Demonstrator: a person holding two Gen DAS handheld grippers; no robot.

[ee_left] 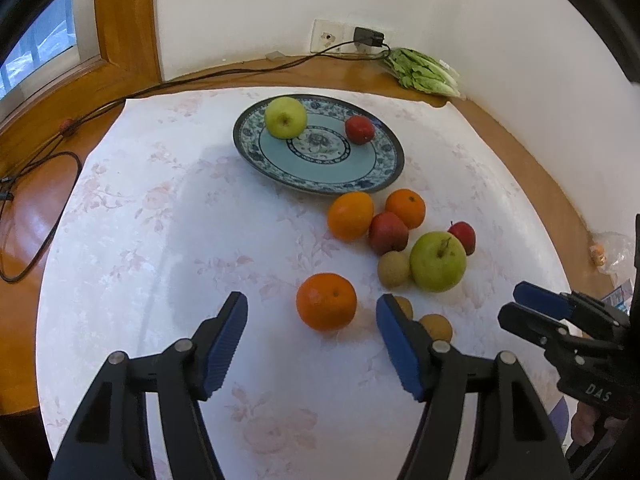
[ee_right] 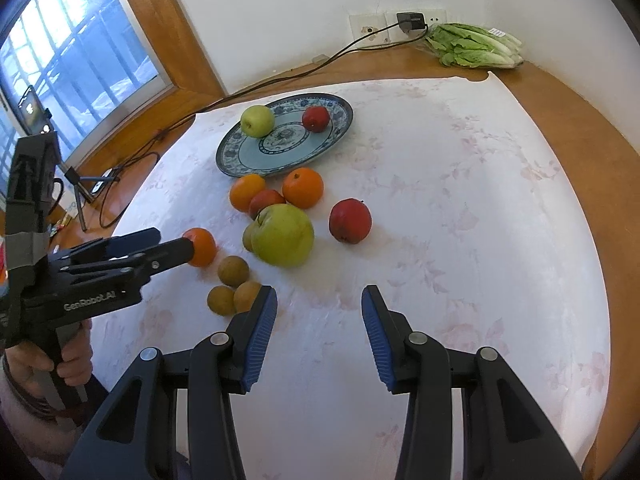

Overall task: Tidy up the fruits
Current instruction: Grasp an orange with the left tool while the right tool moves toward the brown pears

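The tabletop [ee_right: 500, 208] is spread with a pale cloth, and the blue plate [ee_left: 372, 176] has been set at its far side to collect fruit; 2 pieces are already on it. The lone orange [ee_left: 326, 301] is framed between the left gripper [ee_left: 312, 336] jaws, held wide and not touching. The right gripper [ee_right: 319, 330] jaws are parted, holding nothing.

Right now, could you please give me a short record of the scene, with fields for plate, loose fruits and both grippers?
plate: blue patterned plate holds one green apple and one small red apple
loose fruits: three oranges, a large green apple, two red apples and three small brown fruits, all on the tablecloth
left gripper: open, nearest orange between its jaws, not pressed
right gripper: open, empty
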